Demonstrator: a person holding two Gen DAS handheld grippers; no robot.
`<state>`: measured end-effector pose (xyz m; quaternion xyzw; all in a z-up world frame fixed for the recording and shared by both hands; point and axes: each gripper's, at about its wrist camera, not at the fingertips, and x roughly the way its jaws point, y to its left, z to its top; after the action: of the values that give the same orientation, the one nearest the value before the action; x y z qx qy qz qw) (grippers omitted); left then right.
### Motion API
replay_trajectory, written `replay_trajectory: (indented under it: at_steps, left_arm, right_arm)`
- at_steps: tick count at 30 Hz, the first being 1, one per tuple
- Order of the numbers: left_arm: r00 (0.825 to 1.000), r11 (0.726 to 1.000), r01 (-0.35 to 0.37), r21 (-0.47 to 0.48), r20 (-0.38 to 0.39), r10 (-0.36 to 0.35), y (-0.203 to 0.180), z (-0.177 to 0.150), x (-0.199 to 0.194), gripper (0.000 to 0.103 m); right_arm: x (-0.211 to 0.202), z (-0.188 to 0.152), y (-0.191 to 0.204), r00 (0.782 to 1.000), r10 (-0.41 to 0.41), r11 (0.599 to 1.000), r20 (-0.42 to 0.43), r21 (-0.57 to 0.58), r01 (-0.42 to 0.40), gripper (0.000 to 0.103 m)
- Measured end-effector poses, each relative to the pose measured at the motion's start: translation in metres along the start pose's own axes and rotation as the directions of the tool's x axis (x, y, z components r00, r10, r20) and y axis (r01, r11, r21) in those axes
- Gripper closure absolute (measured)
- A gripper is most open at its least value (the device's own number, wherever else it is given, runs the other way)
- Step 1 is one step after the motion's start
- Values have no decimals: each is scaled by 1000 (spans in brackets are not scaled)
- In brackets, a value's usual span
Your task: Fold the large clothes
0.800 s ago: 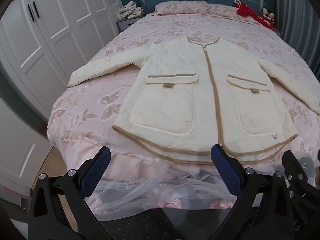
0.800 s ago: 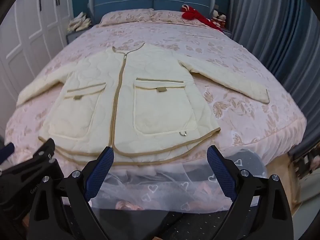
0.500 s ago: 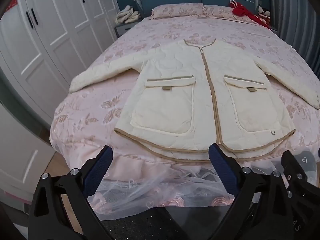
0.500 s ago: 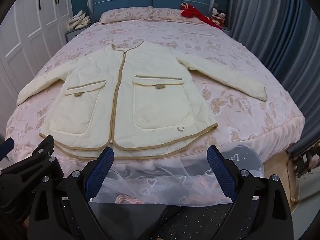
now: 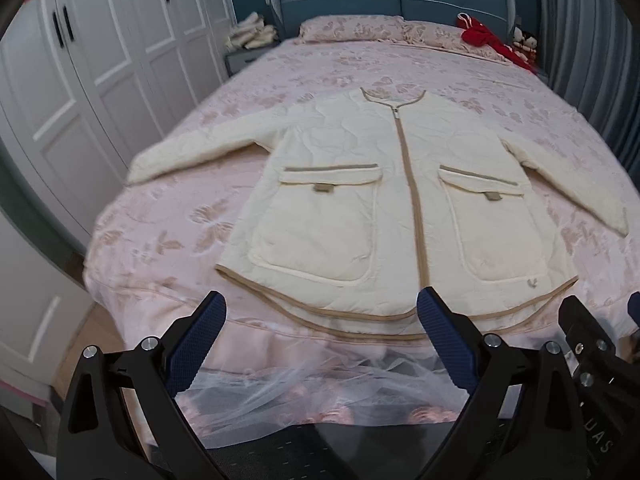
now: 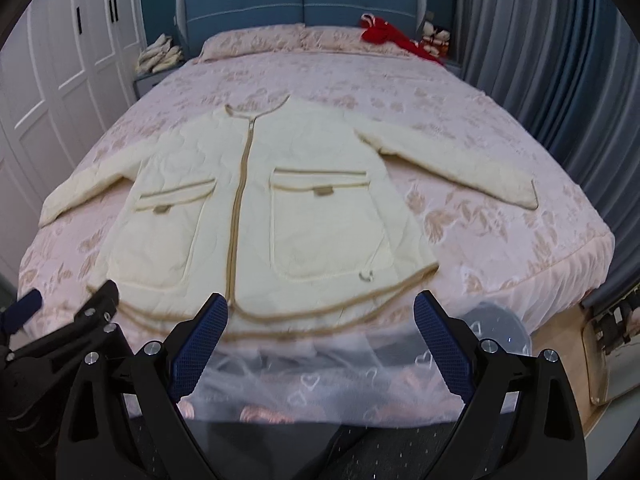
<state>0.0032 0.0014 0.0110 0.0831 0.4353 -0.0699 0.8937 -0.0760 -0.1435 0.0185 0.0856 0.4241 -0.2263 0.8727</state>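
A cream quilted jacket with tan trim, a zip and two front pockets lies flat and face up on the pink floral bed, sleeves spread to both sides, hem toward me. It also shows in the right wrist view. My left gripper is open and empty, held just short of the hem's left half. My right gripper is open and empty, just short of the hem's right half. Each gripper's black frame shows at the edge of the other's view.
White wardrobe doors stand to the left. A blue headboard, pillows and a red garment are at the far end. Grey curtains hang on the right. A sheer lace valance hangs below the bed's near edge.
Both grippers have risen and pulled back slightly, so the jacket sits lower and farther in view. Both stay open. The jacket has not moved.
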Motion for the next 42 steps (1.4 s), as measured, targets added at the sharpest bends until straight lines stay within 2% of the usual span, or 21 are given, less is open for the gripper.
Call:
replay_trajectory:
  at_steps: [5, 13, 19, 42]
  left_arm:
    - [1000, 1000, 26, -7, 15, -26, -3, 14, 8, 9]
    - [998, 1000, 16, 17, 58, -17, -11, 28, 1, 9]
    - [999, 1000, 31, 6, 32, -31, -11, 27, 4, 9]
    - [1000, 1000, 11, 4, 9, -11, -8, 22, 8, 9]
  right_arm:
    - [10, 9, 1, 1000, 0, 1000, -12, -10, -1, 11]
    - [14, 15, -6, 1000, 13, 1000, -4, 23, -13, 11]
    - [17, 17, -9, 1000, 14, 999, -11, 41, -13, 11]
    - [19, 15, -9, 1000, 6, 999, -17, 42, -5, 11]
